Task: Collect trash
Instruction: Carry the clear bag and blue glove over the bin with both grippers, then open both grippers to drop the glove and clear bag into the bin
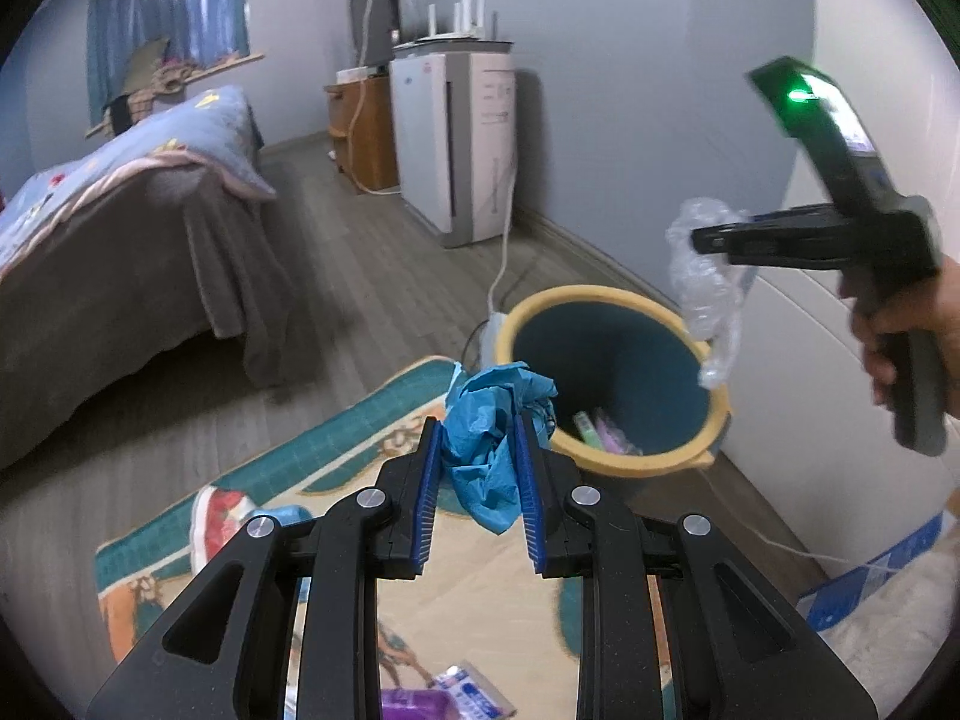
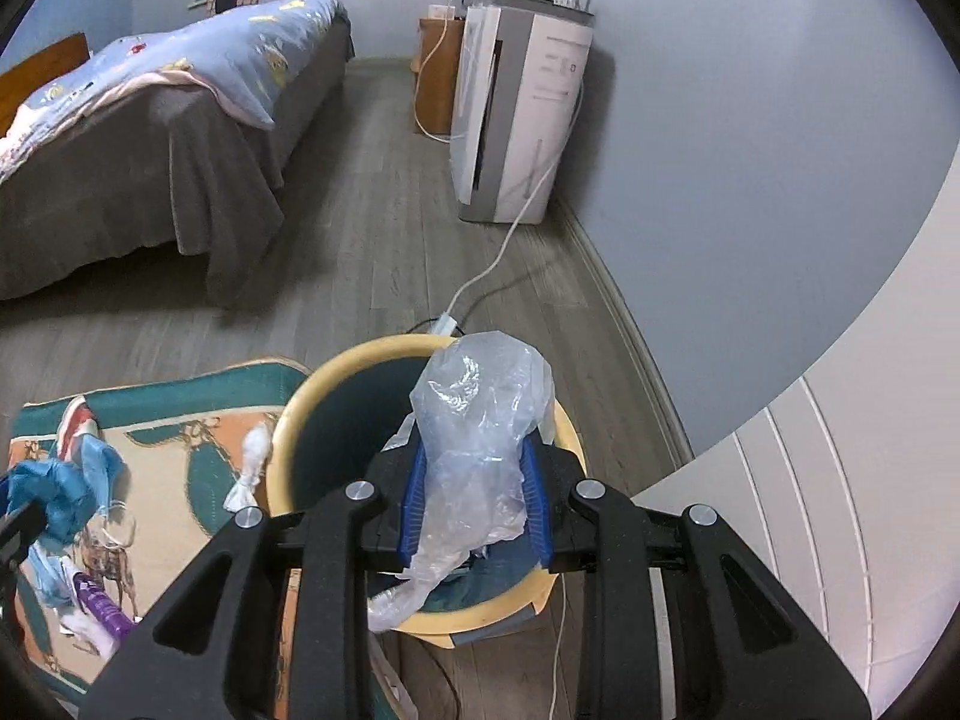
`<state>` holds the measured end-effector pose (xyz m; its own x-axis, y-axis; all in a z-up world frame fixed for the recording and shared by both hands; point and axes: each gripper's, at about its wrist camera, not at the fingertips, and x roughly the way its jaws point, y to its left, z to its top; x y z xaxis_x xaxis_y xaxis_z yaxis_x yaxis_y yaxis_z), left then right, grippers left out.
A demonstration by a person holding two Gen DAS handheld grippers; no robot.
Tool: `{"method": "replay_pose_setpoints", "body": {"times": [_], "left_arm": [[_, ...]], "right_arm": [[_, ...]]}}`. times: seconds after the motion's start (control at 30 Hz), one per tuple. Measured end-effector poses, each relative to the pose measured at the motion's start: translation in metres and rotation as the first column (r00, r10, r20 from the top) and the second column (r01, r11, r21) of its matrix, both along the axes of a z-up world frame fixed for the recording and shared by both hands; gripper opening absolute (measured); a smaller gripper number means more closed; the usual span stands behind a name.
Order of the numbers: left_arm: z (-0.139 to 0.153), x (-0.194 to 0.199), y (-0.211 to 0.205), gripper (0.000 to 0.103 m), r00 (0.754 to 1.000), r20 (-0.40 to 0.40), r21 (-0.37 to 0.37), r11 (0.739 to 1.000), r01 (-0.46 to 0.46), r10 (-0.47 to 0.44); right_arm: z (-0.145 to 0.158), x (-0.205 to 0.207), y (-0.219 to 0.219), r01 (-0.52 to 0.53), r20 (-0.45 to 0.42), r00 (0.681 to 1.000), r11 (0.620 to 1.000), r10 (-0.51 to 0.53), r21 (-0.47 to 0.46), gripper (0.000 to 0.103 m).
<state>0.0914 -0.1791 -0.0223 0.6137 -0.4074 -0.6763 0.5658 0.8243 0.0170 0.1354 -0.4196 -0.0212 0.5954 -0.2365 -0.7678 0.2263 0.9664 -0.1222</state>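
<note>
My left gripper (image 1: 478, 429) is shut on a crumpled blue glove (image 1: 489, 420) and holds it above the rug, just left of the bin. The bin (image 1: 618, 306) has a yellow rim and a dark blue inside, with a few wrappers at the bottom. My right gripper (image 2: 477, 468) is shut on a crumpled clear plastic bag (image 2: 480, 426) and holds it over the bin's (image 2: 300, 414) opening. The right gripper also shows in the left wrist view (image 1: 708, 240), above the bin's right rim. The glove shows at the right wrist view's left edge (image 2: 54, 498).
A patterned rug (image 2: 174, 444) carries more litter: a white twisted wrapper (image 2: 249, 468), a purple packet (image 2: 99, 600), a red and white wrapper (image 1: 219, 519). A bed (image 1: 120, 252) stands to the left. A white appliance (image 2: 516, 108) and cable (image 2: 510, 240) stand by the wall.
</note>
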Motion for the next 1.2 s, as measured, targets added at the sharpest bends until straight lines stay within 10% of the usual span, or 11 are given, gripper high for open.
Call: {"method": "replay_pose_setpoints", "body": {"times": [1.2], "left_arm": [[-0.046, 0.054, -0.131, 0.026, 0.984, -0.112, 0.083, 0.985, 0.151, -0.141]], "right_arm": [[-0.058, 0.012, -0.055, 0.142, -0.107, 0.985, 0.986, -0.133, 0.087, 0.027]]}}
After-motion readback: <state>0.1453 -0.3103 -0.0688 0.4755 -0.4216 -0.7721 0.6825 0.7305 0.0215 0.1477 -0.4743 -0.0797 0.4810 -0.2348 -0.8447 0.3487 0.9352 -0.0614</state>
